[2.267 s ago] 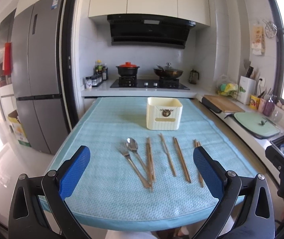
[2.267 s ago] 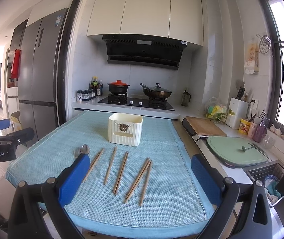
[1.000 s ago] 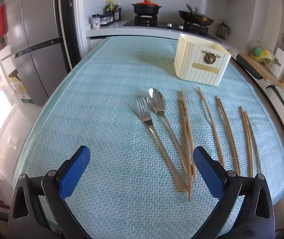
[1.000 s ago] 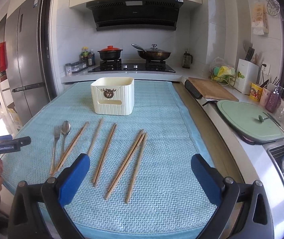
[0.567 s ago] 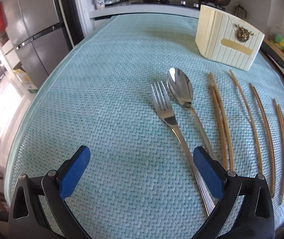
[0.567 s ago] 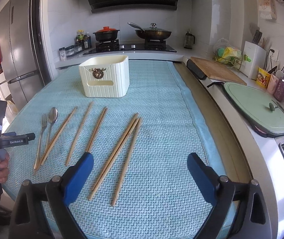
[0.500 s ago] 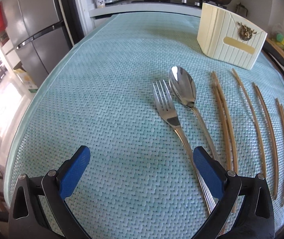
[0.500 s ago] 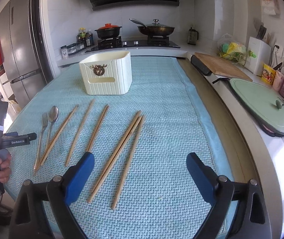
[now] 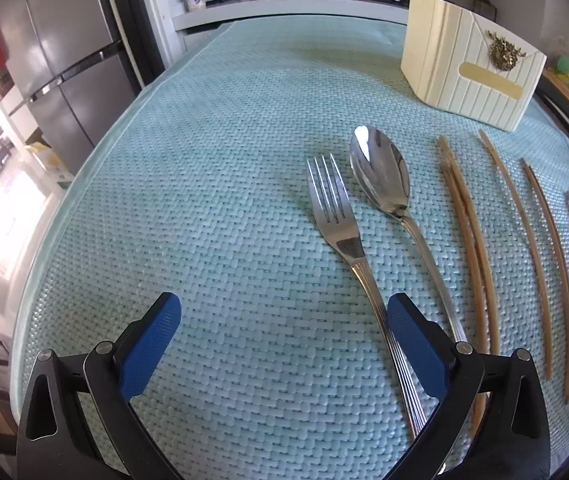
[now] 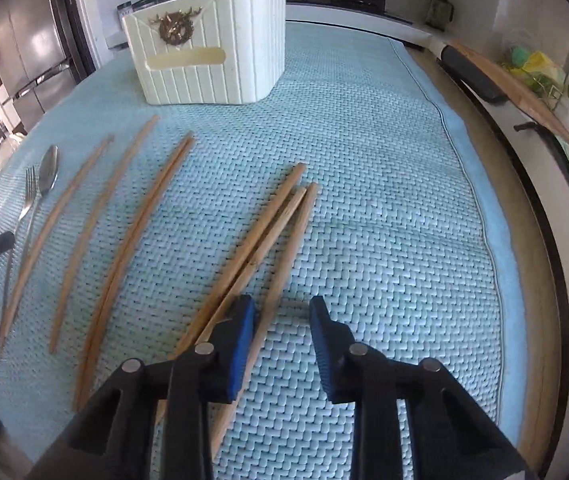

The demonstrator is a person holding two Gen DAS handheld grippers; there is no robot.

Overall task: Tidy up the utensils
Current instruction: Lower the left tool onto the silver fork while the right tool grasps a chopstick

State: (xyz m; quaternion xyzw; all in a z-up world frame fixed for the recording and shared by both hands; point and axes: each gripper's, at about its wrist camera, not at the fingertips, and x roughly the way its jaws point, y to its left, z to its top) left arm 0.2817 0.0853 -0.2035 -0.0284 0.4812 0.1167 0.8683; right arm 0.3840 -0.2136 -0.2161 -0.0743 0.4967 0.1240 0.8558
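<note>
Chopsticks (image 10: 274, 236) lie on a teal mat (image 10: 384, 220); right gripper (image 10: 280, 316), jaws narrowly apart, straddles one; left gripper (image 9: 284, 320) gapes wide beside the fork (image 9: 348, 248).

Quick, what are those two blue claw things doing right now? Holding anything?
Left gripper: wide open, holding nothing, fork handle beside its right finger.
Right gripper: partly open, holding nothing, one chopstick between its fingers.
</note>
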